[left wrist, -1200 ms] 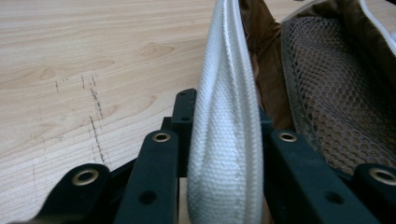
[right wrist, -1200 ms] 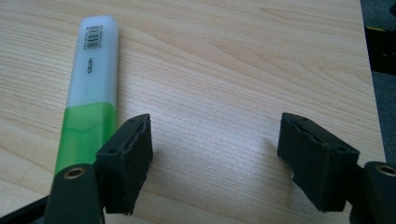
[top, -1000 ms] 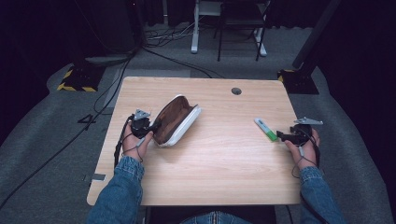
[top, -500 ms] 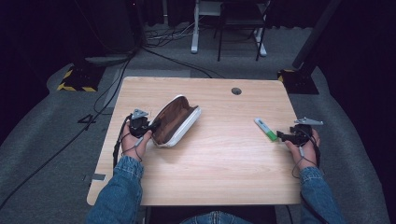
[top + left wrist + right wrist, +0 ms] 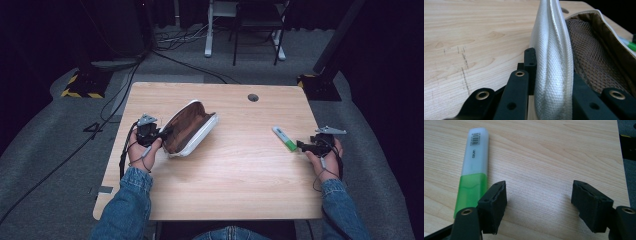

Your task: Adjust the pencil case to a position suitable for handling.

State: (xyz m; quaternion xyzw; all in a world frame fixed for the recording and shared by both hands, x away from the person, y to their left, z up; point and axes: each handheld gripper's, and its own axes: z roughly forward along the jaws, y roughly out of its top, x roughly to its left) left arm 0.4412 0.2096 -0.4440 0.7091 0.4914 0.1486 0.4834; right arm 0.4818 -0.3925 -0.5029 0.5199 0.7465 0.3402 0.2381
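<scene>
Highlighter (image 5: pixel 475 162), green-capped, lies on the table (image 5: pixel 240 170) near its right edge, not yet picked up: the right gripper (image 5: pixel 539 202) rests just beside it, jaws apart with nothing between them. Left gripper (image 5: pixel 550 82) is clamped on the white rim of the open pencil case (image 5: pixel 190 127), holding it gaping; grasping the pen and dropping it in seems left

A light wooden rectangular table (image 5: pixel 235 185) carries a white fabric pouch with a brown mesh lining (image 5: pixel 190 128), lying open near its left edge, and a green-and-white plastic highlighter (image 5: pixel 284 138) near its right edge.
</scene>
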